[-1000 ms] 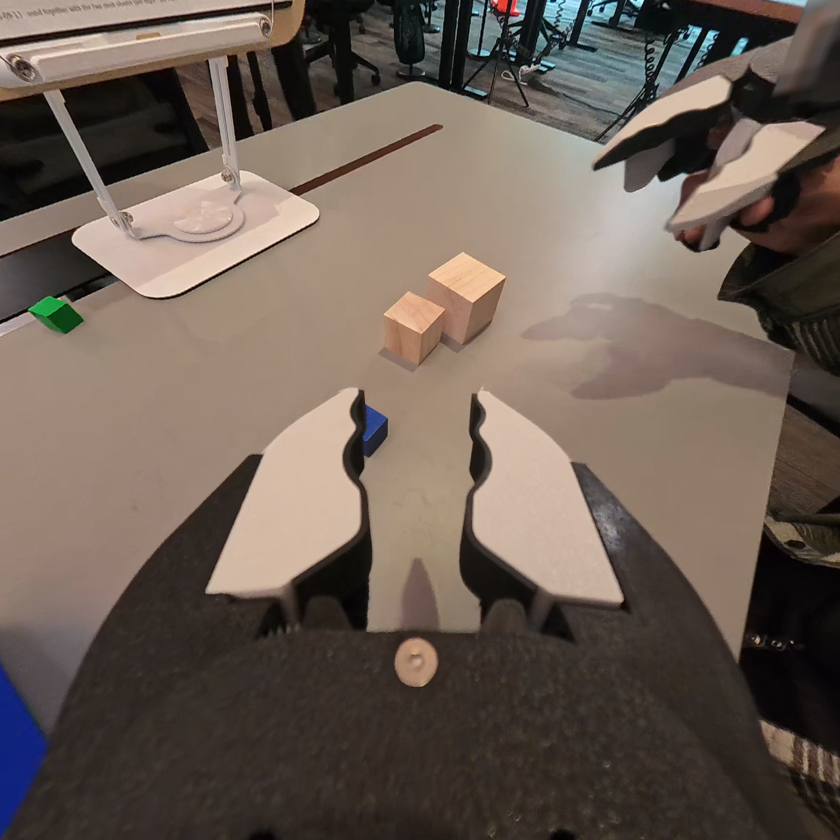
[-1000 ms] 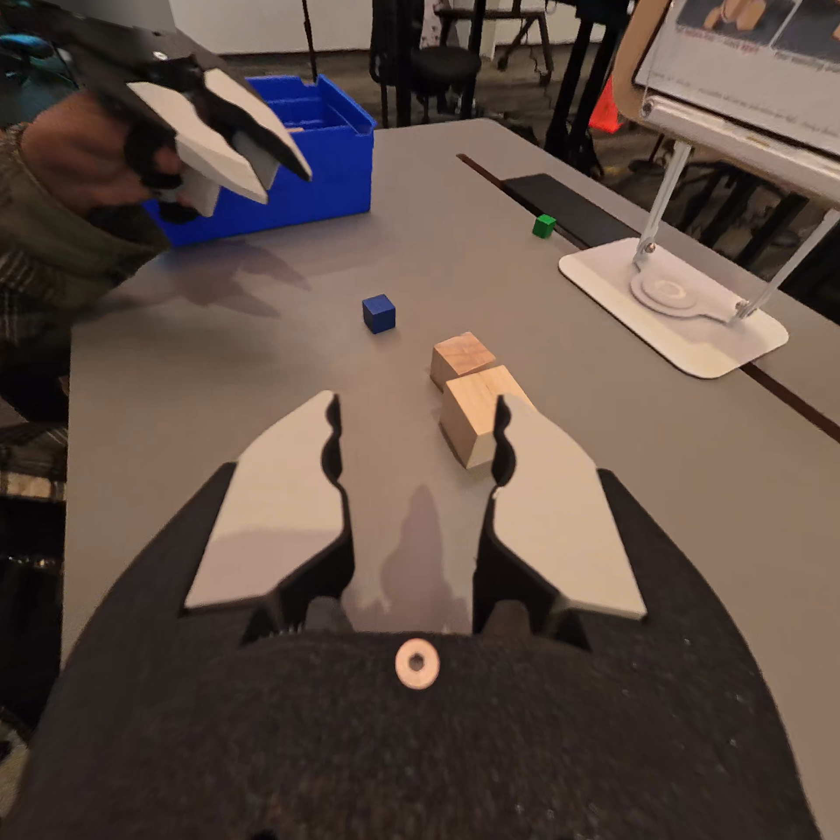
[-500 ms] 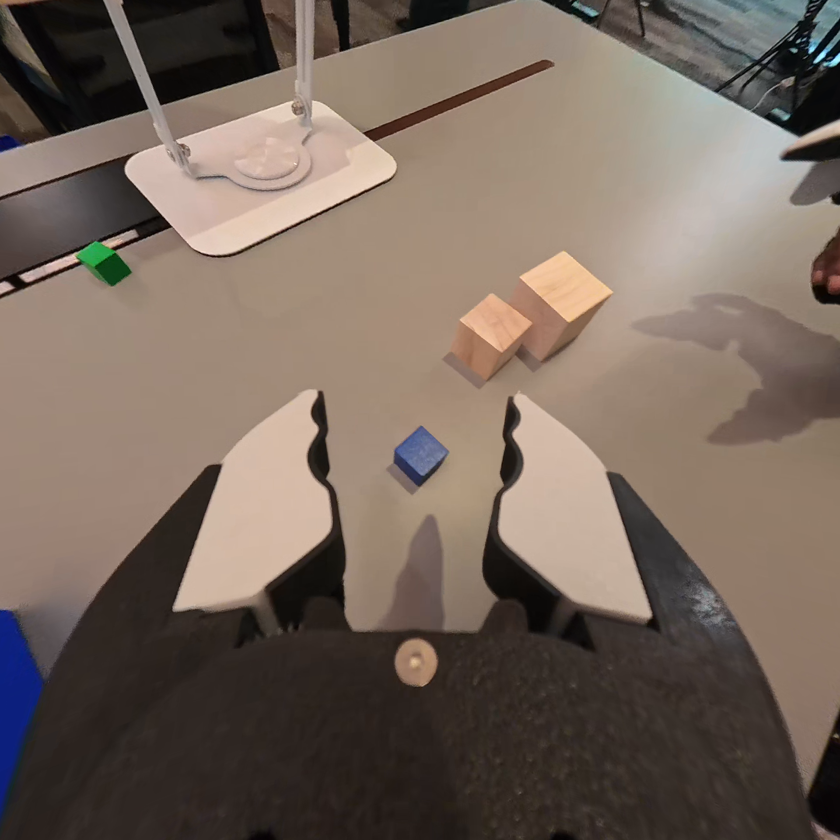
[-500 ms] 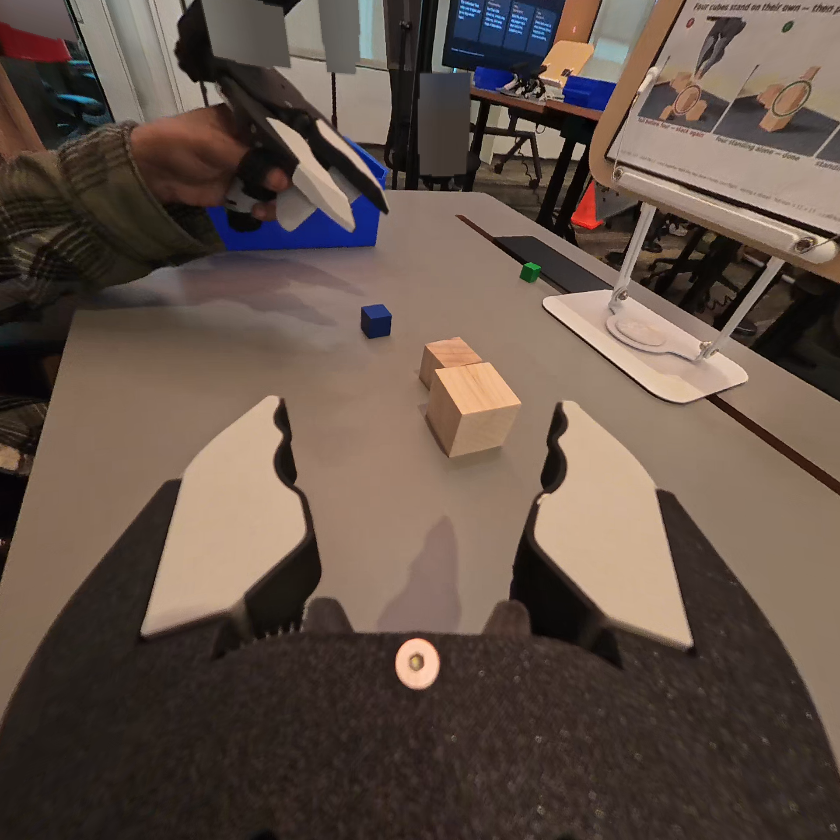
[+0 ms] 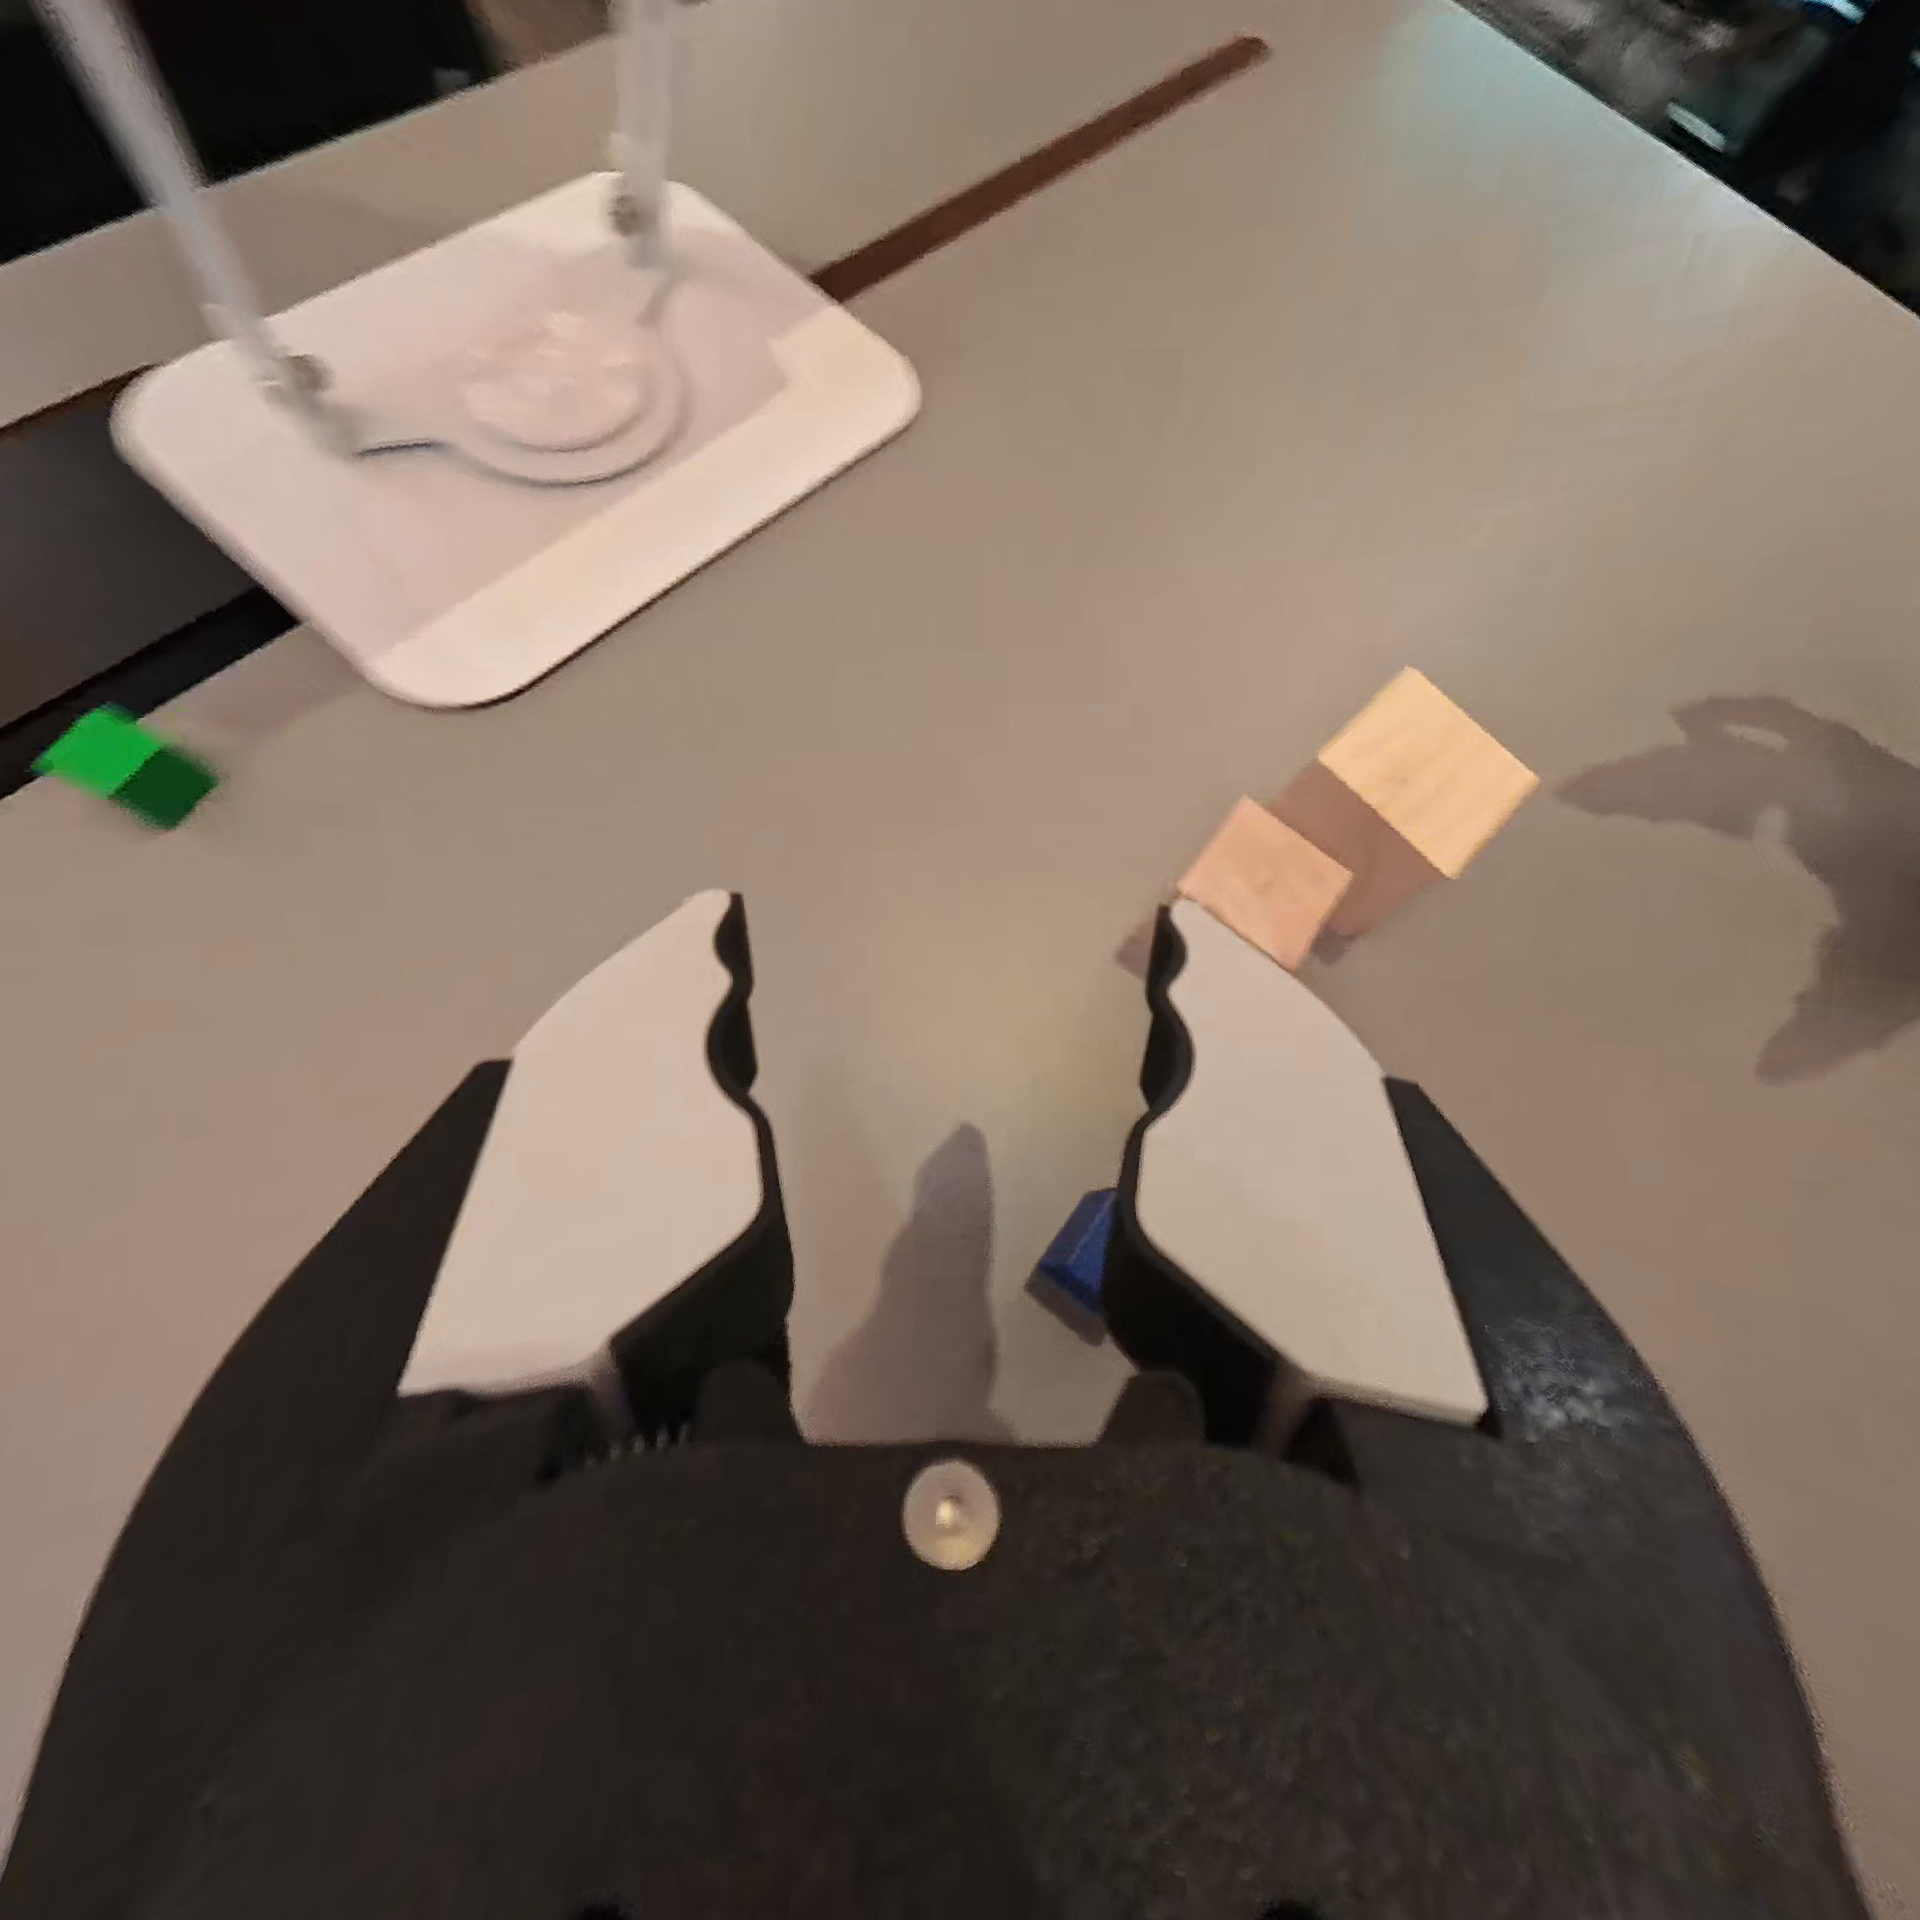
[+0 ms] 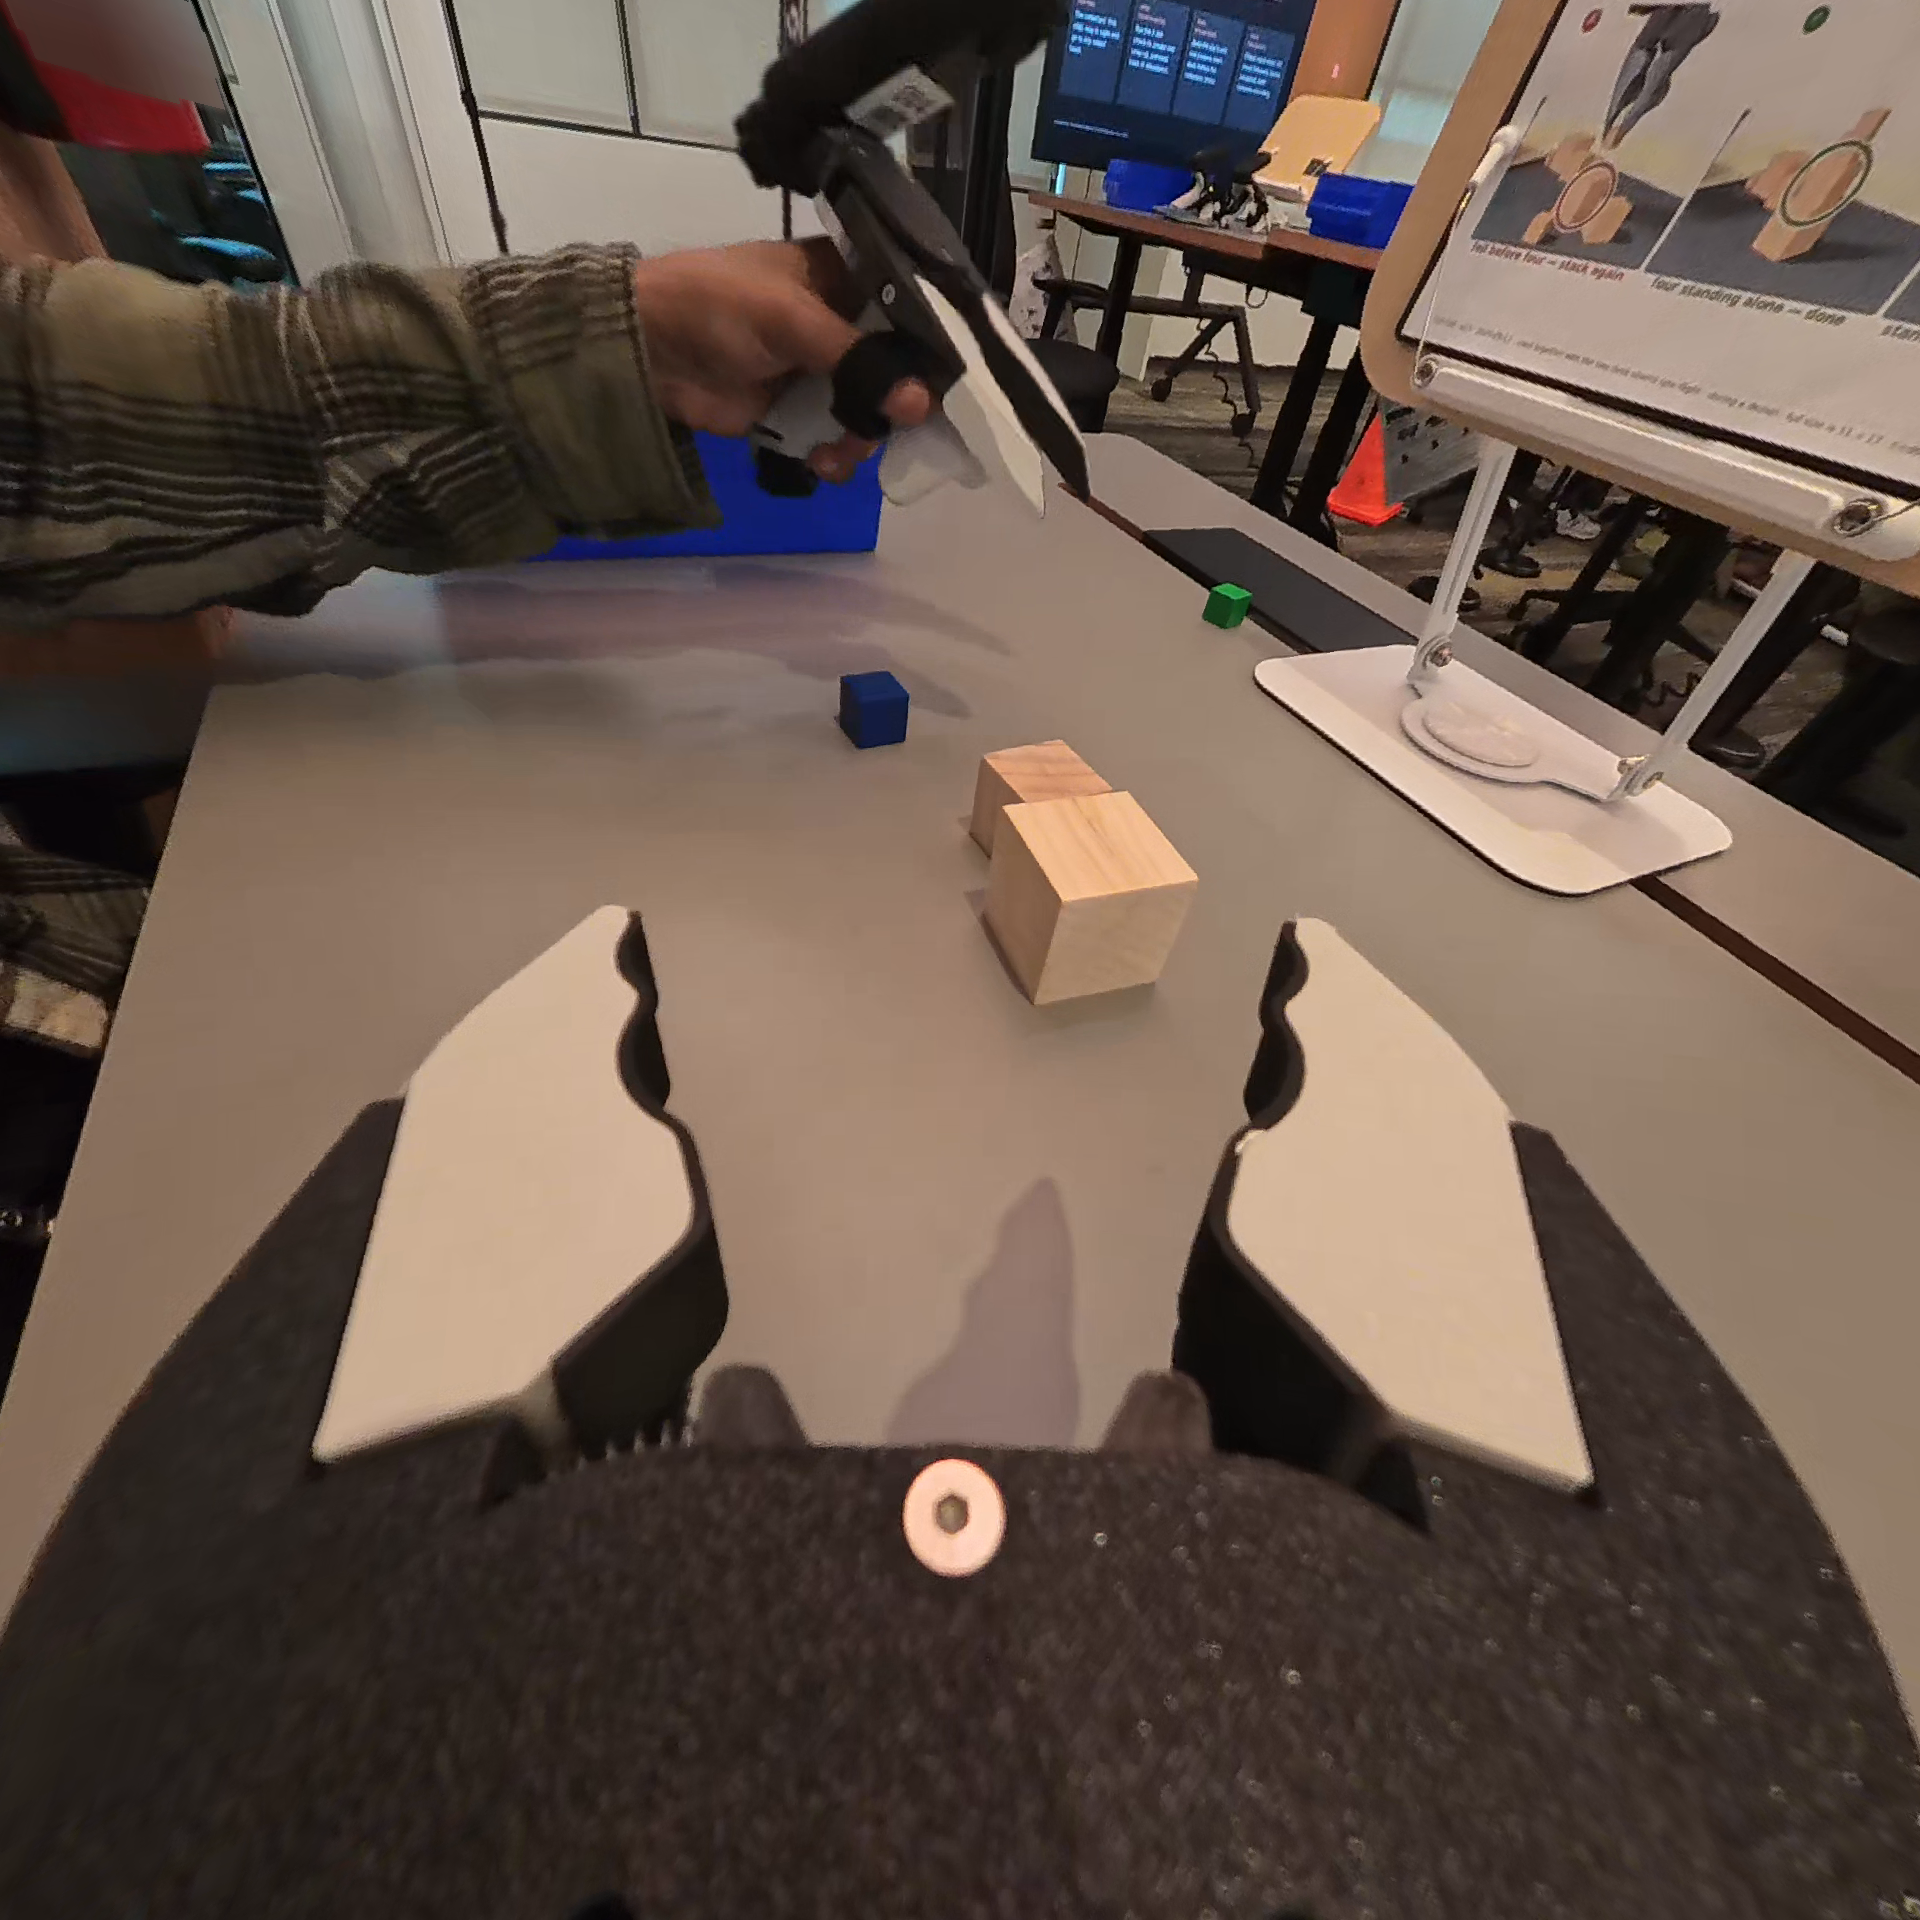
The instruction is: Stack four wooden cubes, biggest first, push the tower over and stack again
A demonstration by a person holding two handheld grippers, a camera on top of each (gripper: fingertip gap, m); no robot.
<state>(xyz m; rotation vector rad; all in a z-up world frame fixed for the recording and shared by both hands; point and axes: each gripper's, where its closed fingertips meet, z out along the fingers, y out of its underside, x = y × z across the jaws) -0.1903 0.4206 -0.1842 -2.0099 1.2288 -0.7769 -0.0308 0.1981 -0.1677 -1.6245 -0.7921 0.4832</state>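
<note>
Two plain wooden cubes touch on the grey table: a large cube (image 6: 1086, 894) and a smaller cube (image 6: 1039, 774) just behind it. My right gripper (image 6: 958, 925) is open and empty above the table, with the large cube just ahead between its fingertips. A small blue cube (image 6: 873, 709) and a small green cube (image 6: 1227, 605) lie farther off. My left gripper (image 5: 951, 914) is open and empty in the air. The blue cube (image 5: 1075, 1262) shows below it, half hidden by its right finger. The green cube (image 5: 125, 769) is ahead to the left, the wooden cubes (image 5: 1423, 774) to the right.
A white stand base (image 6: 1486, 769) carries a picture board (image 6: 1662, 208) at the table's far right edge. A blue bin (image 6: 717, 509) sits at the back left behind the person's sleeve. A dark strip (image 6: 1278, 582) runs past the green cube. The tips of one gripper are about 30 centimetres away from the tips of the other.
My left gripper has risen and moved forward over the blue cube, which now sits low by its right finger. My right gripper has opened wider and now has the large cube centred ahead.
</note>
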